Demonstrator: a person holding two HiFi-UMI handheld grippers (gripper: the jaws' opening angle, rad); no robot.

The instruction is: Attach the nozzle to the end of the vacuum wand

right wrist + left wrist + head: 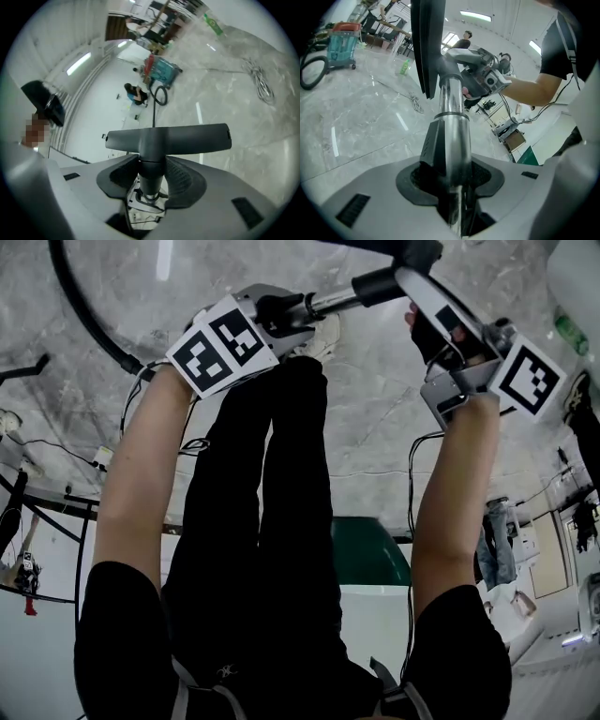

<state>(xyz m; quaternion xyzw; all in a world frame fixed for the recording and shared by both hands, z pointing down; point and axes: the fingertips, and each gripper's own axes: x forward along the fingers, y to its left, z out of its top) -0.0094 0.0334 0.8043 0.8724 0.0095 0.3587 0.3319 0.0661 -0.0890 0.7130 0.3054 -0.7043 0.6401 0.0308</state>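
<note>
Pinching the vacuum wand (452, 136) between its dark pads, the left claw (452, 180) is closed on the shiny tube just below a black collar. The wand runs away from that claw and ends in the grey neck of the nozzle (168, 139), a flat T-shaped head that sits across the tube's end.

In the right gripper view the nozzle's neck stands between the pads of the right claw (152, 176), with the crossbar lying just beyond the tips. This claw is spread wide. Its pads look to stand just off the neck rather than squeeze it, though the gap is too thin to be sure.

In the head view both claws are held out above a pale marble floor (375, 427), over the person's black-clad legs (281, 521). The wand reaches from the left claw across to the right one. A black hose (84, 306) curves across the floor at the upper left.
</note>
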